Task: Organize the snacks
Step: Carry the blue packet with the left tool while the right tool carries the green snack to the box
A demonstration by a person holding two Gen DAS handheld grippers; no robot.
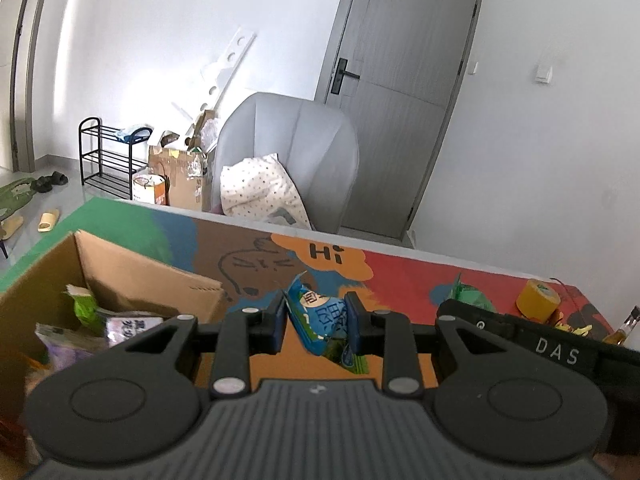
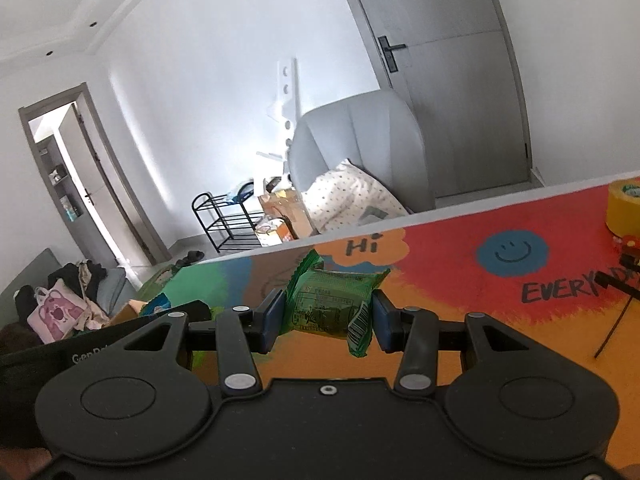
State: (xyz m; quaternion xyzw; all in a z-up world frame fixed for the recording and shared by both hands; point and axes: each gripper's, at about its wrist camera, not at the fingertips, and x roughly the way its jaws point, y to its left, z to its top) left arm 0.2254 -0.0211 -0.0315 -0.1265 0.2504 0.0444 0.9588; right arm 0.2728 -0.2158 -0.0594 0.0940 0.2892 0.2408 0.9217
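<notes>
My left gripper (image 1: 317,320) is shut on a blue snack packet (image 1: 320,318) and holds it above the colourful table mat (image 1: 400,276), just right of an open cardboard box (image 1: 132,276). The box holds several snack packets, among them a green one (image 1: 82,304) and a purple one (image 1: 128,326). My right gripper (image 2: 329,316) is shut on a green snack packet (image 2: 332,304) and holds it above the mat (image 2: 440,264). The right gripper's body (image 1: 520,336) shows at the right of the left wrist view, with the green packet (image 1: 466,294) poking up behind it.
A yellow tape roll (image 1: 538,298) stands at the mat's far right, also in the right wrist view (image 2: 624,208). A black cable (image 2: 616,320) lies on the mat at the right. Beyond the table stand a grey armchair (image 1: 296,152) with a pillow and a black shoe rack (image 1: 108,156).
</notes>
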